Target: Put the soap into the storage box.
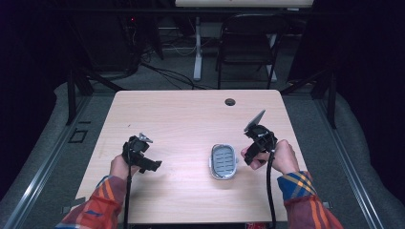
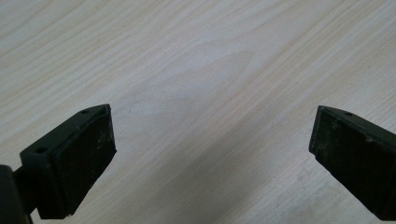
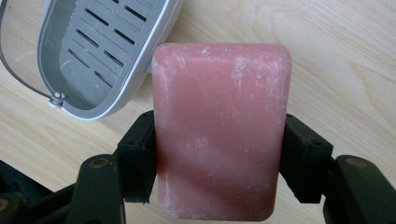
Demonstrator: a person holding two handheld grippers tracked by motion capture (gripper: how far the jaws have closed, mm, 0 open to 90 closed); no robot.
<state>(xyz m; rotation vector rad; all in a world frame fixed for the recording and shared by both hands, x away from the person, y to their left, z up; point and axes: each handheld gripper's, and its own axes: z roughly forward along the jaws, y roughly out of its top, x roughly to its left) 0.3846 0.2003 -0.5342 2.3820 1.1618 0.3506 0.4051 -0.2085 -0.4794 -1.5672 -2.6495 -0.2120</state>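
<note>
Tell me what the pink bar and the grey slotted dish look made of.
Pink bar: probably soap, a matte, waxy block with whitish powdery scuffs and rounded corners. Grey slotted dish: likely moulded plastic, smooth with a slight sheen, even drain slots and a thin wire bail.

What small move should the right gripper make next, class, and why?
Probably carry the pink soap sideways until it hangs over the grey soap dish. The right gripper already clamps the soap by its two sides, and the slotted dish lies empty on the table just beside it.
</note>
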